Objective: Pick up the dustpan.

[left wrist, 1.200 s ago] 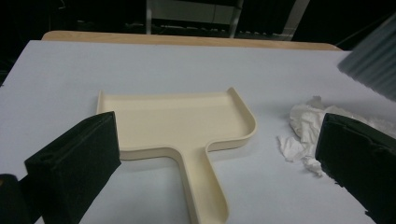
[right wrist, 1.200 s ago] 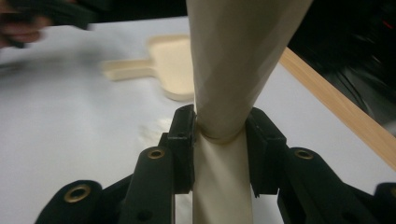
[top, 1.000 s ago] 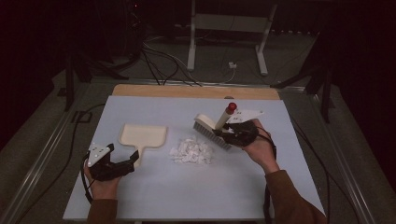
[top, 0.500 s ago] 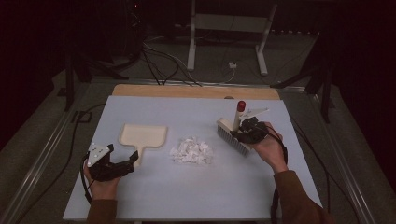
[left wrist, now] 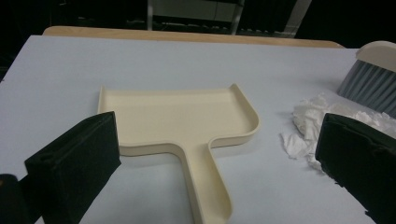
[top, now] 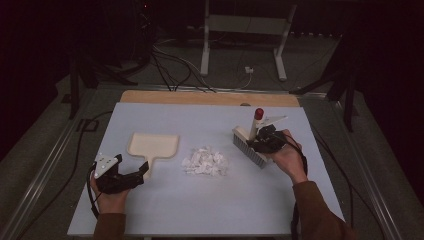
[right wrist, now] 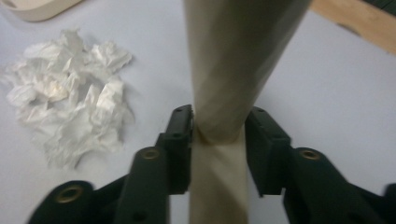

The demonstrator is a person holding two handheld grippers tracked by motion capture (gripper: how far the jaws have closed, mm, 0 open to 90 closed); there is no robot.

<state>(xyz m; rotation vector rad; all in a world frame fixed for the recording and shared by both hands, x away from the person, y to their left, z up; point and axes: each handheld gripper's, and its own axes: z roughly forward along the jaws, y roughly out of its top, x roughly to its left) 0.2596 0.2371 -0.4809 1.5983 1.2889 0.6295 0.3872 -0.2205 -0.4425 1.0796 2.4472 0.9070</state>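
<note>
Holding the brush (top: 248,145) by its cream handle, your right gripper (right wrist: 218,140) has the bristles resting on the table (top: 165,220) at about three o'clock from the paper scraps (top: 205,161), near them but not touching. Its jaws have just been easing apart a little, and the handle sits between the pads, seemingly barely pinched, so firm up that grip before you sweep. Your left gripper (left wrist: 219,163) waits with its jaws wide open, either side of the dustpan (top: 152,146) handle without pressing on it; the pan lies flat at nine o'clock from the scraps. This looks like the set-up before sweeping. Next, close the left jaws on the pan handle, tilt its lip to the table, then drag the bristles toward nine o'clock through the heap.
</note>
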